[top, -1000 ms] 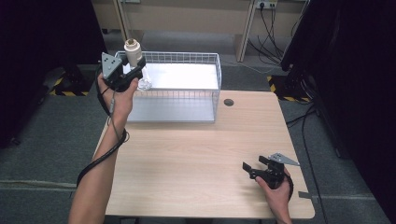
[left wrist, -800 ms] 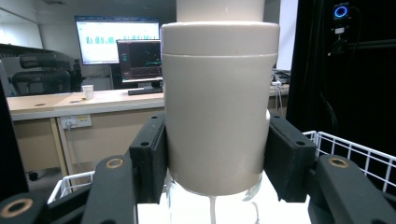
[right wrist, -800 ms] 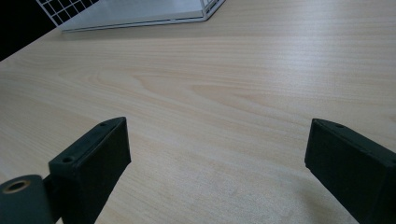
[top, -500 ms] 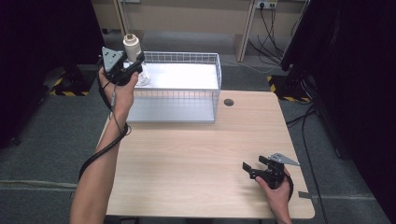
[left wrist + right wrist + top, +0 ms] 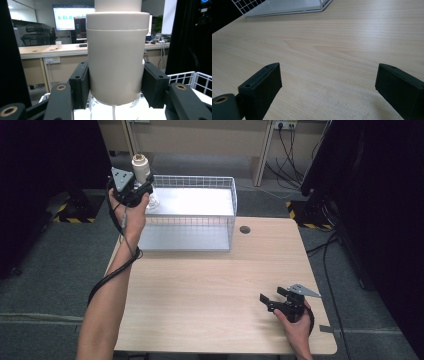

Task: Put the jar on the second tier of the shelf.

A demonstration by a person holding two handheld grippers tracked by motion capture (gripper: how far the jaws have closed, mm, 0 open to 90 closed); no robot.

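A bottle point(image 5: 141, 167) with a tall beige cap and a clear lower part hangs above the near left corner of the white wire basket point(image 5: 192, 228). My left gripper point(image 5: 142, 188) is shut on it. In the left gripper view the beige cap point(image 5: 115, 55) stands upright between the two black pads point(image 5: 81, 85), and clear glass shows below it. My right gripper point(image 5: 264, 300) rests low over the wooden table point(image 5: 200, 285) near the front right, open, jaws pointing left. In the right gripper view its jaws point(image 5: 328, 82) stand wide apart over bare wood.
The wire basket has a white floor point(image 5: 197, 202) and stands at the back of the table; its corner point(image 5: 282, 6) shows in the right gripper view. A round cable hole point(image 5: 244, 229) lies right of the basket. Dark curtains flank both sides.
My left gripper has lifted the bottle slightly higher over the basket's left corner. The right gripper has stayed put.
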